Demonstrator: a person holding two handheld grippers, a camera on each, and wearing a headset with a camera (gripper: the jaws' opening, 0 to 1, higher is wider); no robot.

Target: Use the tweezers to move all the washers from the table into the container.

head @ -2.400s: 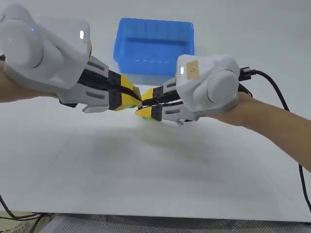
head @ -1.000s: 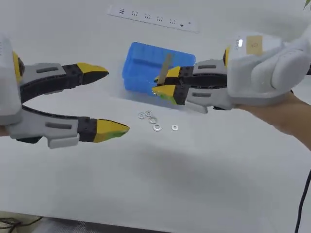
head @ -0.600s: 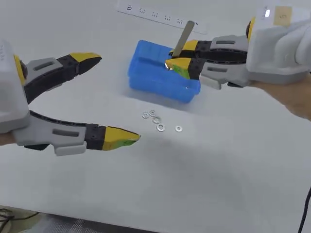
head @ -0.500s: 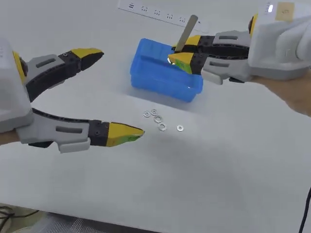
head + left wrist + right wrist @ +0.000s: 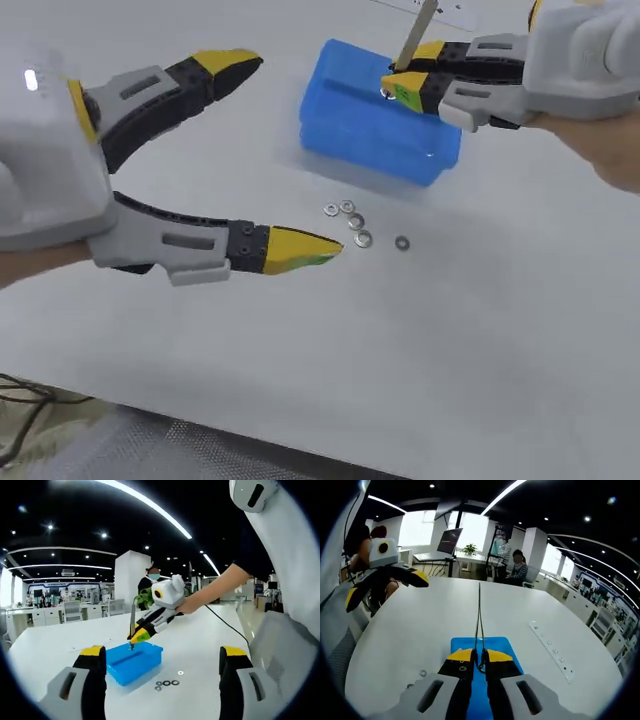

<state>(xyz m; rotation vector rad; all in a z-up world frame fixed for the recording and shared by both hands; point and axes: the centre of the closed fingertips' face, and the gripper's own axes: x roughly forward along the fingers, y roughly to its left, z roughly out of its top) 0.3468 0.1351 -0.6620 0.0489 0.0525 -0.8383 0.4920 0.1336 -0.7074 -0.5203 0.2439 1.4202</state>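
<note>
Nearest, the left claw (image 5: 292,153) hangs spread wide above the white surface (image 5: 450,330), beyond it five washers (image 5: 355,222) lie loose just beside the blue container (image 5: 370,135), over which the right claw (image 5: 400,88) pinches the tweezers (image 5: 418,30).

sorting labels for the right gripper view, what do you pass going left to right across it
left gripper → blue container → power strip. Left out: the washers, which lie below the left gripper's span, and the tweezers, which stand in line with the container.
</note>
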